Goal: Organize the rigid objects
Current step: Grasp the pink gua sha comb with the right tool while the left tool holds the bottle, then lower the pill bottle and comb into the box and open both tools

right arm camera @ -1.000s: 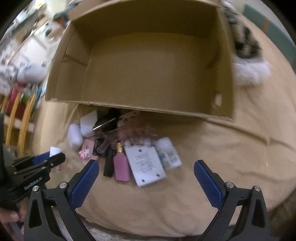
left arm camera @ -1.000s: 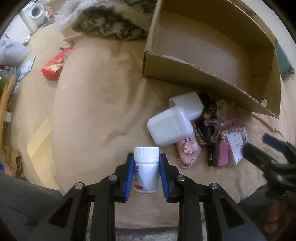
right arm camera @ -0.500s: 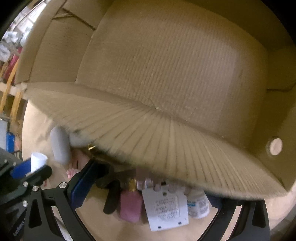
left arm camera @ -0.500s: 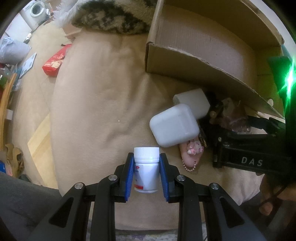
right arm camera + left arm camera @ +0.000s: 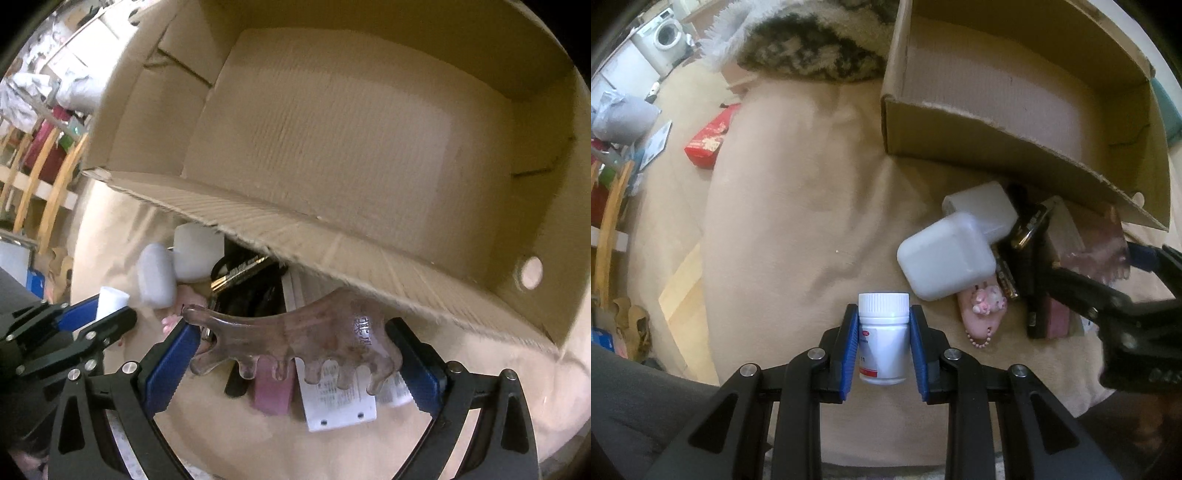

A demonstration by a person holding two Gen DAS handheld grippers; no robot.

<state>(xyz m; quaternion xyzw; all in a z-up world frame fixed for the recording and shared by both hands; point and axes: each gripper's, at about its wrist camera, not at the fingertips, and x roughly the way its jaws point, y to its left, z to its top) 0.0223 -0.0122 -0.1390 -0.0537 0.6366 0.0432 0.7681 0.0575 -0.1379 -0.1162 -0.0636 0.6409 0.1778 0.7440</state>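
Comb: a translucent brownish comb [image 5: 295, 343] was clamped lengthwise between the right gripper [image 5: 295, 354] fingers, teeth downward, above the pile beside the cardboard box [image 5: 369, 240].
Bottle: a white pill bottle [image 5: 883, 341] stood upright, gripped by the left gripper [image 5: 883, 347] fingers.
Pile: two white cases [image 5: 947, 256], a pink item [image 5: 982, 314] and dark items lay on the beige blanket [image 5: 798, 206].

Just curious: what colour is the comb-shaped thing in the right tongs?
Translucent brownish-pink, the comb shows best in the right wrist view.
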